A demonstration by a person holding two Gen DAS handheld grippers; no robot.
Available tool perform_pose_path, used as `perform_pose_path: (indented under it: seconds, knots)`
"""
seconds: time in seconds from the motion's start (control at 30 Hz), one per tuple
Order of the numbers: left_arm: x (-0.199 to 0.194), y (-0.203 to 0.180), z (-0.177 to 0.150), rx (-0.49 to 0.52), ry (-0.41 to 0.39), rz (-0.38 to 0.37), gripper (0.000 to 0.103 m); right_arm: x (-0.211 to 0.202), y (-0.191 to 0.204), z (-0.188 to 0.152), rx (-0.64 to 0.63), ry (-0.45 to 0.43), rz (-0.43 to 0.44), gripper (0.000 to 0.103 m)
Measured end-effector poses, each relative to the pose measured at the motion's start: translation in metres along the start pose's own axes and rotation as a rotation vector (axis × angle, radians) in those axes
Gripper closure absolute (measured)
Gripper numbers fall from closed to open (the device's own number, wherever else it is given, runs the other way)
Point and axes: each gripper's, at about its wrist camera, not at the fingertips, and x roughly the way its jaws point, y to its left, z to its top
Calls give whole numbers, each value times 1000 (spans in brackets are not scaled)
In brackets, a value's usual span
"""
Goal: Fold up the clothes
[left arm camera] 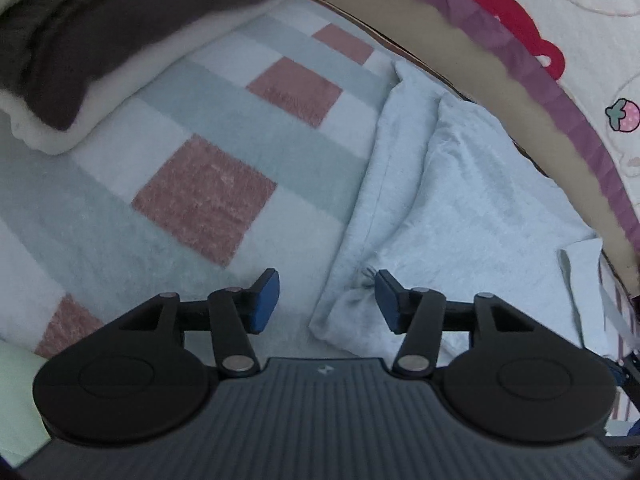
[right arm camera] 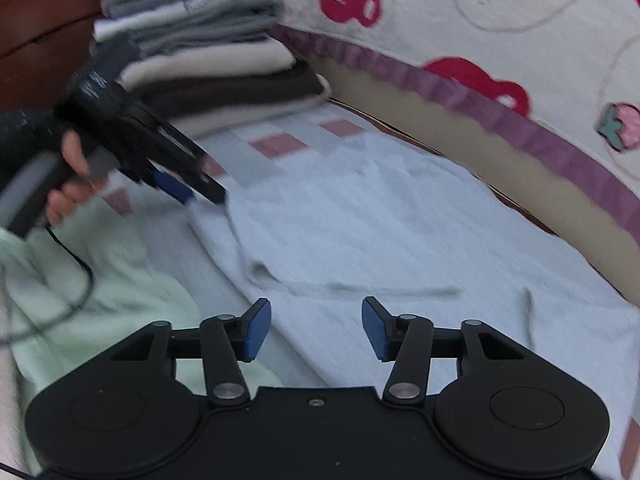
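A light blue garment [left arm camera: 460, 208] [right arm camera: 360, 220] lies spread flat on a checked blanket [left arm camera: 208, 192]. In the left wrist view my left gripper [left arm camera: 326, 300] stands open over the garment's near left corner. One blue pad is over the blanket, the other over the cloth, and nothing is pinched. The right wrist view shows my right gripper [right arm camera: 316, 328] open just above the garment's near edge, by a folded seam. In that same view a hand holds the left gripper [right arm camera: 196, 194] at the garment's far left edge.
A tall stack of folded clothes [right arm camera: 200, 40] stands at the back left, its dark bottom layers [left arm camera: 100, 40] close to the left gripper. A pale green garment [right arm camera: 100, 280] lies at the left. A cartoon-print blanket with purple trim [right arm camera: 480, 92] borders the right side.
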Motion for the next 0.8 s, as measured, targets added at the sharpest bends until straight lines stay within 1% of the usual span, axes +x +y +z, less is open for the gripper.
perform_pose_path:
  seconds: [0.07, 0.13, 0.17, 0.2, 0.23, 0.3, 0.37, 0.4, 0.43, 0.47, 0.53, 0.6, 0.63, 0.73, 0.77, 0.8]
  knots:
    - [0, -5, -2, 35, 3, 26, 46, 13, 13, 9, -81, 6, 4, 46]
    - [-1, -5, -3, 25, 9, 11, 46, 26, 27, 17, -174, 7, 12, 44]
    - [-1, -3, -3, 1, 11, -12, 47, 33, 35, 21, -211, 7, 25, 43]
    - [-1, 0, -3, -36, 18, -56, 47, 40, 42, 25, -249, 8, 38, 42]
    - [2, 4, -3, -89, 37, -124, 48, 48, 48, 27, -262, 18, 53, 41]
    - [8, 14, -7, -214, 62, -238, 47, 63, 57, 29, -282, 39, 71, 41]
    - [10, 20, -9, -276, 59, -275, 49, 75, 62, 28, -298, 56, 62, 41]
    - [10, 21, -9, -278, 50, -272, 51, 80, 63, 28, -303, 61, 54, 41]
    - [10, 20, -9, -267, 39, -263, 60, 84, 64, 27, -308, 67, 47, 41]
    - [9, 18, -8, -257, 31, -268, 73, 88, 65, 26, -313, 72, 40, 41]
    - [8, 15, -7, -236, 18, -294, 82, 90, 69, 25, -350, 63, 30, 41]
    - [7, 10, -4, -225, 5, -349, 94, 92, 74, 26, -385, 50, 31, 40]
    - [5, 8, -3, -225, -3, -381, 96, 94, 76, 27, -391, 48, 21, 38]
    - [-2, 1, 0, -218, -32, -449, 98, 104, 79, 31, -386, 29, -14, 33]
    - [-5, 0, 2, -215, -38, -468, 98, 107, 79, 33, -379, 17, -24, 34]
    - [-8, 0, 3, -214, -44, -476, 98, 107, 79, 35, -369, -9, -43, 37]
